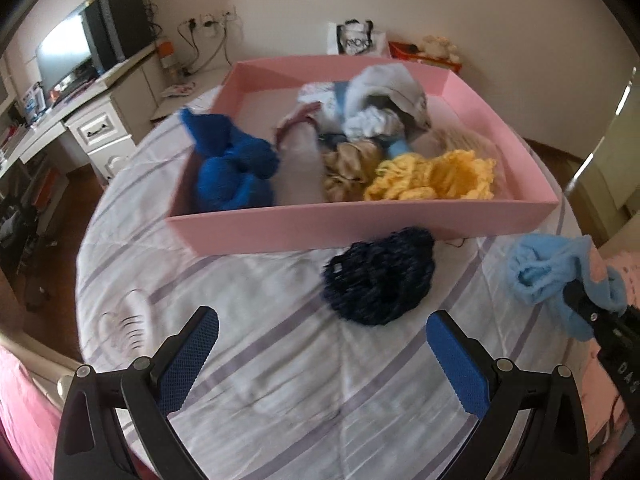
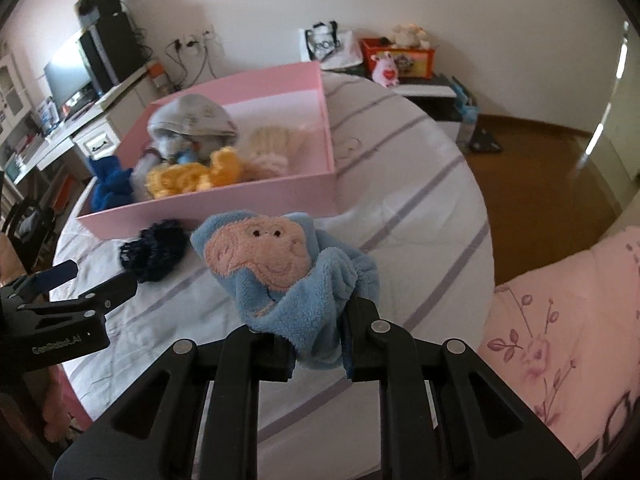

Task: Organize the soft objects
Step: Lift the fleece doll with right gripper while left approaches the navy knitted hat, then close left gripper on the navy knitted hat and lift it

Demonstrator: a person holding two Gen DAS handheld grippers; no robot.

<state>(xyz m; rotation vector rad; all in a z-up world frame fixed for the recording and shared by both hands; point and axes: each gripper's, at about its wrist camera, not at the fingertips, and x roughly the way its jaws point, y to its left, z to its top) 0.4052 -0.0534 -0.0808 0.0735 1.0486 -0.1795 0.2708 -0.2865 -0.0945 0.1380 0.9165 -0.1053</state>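
Observation:
A pink box sits on the striped bedspread and holds several soft items: a blue knit piece, a yellow knit piece, a beige one and a grey hat. A dark navy knit piece lies on the bed in front of the box. My left gripper is open and empty, just short of the navy piece. My right gripper is shut on a light blue fleece cloth with a pink face, held above the bed.
The bedspread is white with purple stripes. A pink floral pillow lies at the right. A desk with a monitor stands left. A nightstand with toys stands behind the bed. Wooden floor shows at the right.

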